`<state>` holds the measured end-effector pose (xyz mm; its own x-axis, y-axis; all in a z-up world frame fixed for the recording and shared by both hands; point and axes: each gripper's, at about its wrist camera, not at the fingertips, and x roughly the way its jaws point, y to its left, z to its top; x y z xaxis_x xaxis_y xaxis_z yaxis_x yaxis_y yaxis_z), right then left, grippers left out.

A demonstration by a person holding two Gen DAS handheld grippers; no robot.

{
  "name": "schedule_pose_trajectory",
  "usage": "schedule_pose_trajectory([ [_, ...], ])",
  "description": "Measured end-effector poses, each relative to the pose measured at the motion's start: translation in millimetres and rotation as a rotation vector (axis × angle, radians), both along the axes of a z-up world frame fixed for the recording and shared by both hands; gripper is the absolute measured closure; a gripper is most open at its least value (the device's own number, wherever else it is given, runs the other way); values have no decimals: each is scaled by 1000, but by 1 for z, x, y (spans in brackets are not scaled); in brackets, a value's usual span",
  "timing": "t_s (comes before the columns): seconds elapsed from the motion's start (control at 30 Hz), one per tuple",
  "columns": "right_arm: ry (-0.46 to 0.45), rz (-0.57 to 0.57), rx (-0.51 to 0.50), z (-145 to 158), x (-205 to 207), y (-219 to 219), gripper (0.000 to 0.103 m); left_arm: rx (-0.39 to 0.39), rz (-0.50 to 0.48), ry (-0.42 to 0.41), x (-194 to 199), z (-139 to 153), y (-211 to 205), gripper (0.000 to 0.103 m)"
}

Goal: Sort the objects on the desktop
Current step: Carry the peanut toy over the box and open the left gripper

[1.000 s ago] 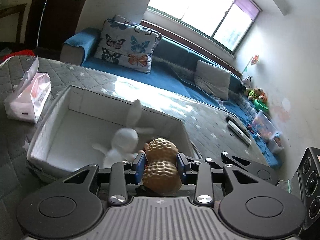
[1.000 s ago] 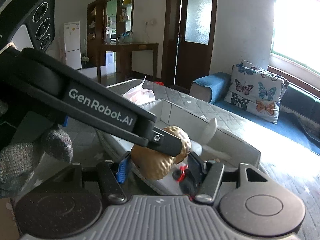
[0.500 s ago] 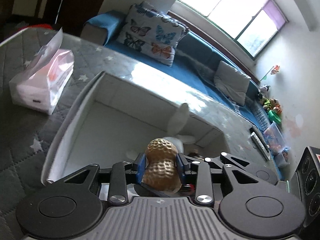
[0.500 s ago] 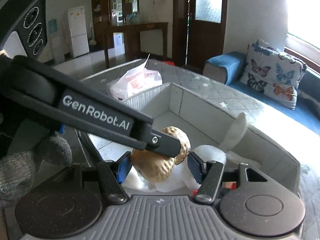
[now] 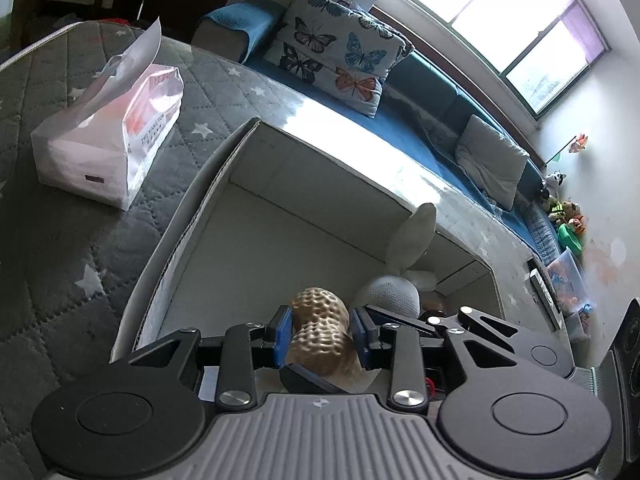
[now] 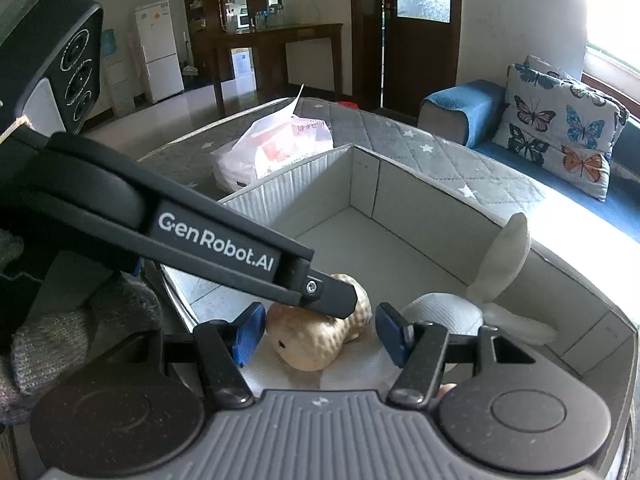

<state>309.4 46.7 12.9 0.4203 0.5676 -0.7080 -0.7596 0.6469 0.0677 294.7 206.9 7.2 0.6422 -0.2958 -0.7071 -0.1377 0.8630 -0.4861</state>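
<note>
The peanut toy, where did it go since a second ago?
The left gripper carried the peanut toy down into the grey storage box, beside the white bunny. Its jaws stayed clamped on it. The right gripper stayed open around it; the tissue pack stayed put.

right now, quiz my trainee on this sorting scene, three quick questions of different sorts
1. True or false: the left gripper is shut on the peanut toy.
2. Which thing already lies in the box? A) a red mug B) a white plush rabbit C) a book
3. Fill the gap: the tissue pack sits ____ the box, on the quilted cover.

Key
1. True: its blue pads press both sides of the toy, while the right gripper stands open around it.
2. B: the rabbit lies beside the toy.
3. Outside.
</note>
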Motion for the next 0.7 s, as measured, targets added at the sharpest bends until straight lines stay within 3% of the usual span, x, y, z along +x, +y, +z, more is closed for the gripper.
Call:
schedule_pose_trajectory([
  [0.7,-29,-31,66,24,-25,-27,40,81,18,-57,-28,25,-12,68],
])
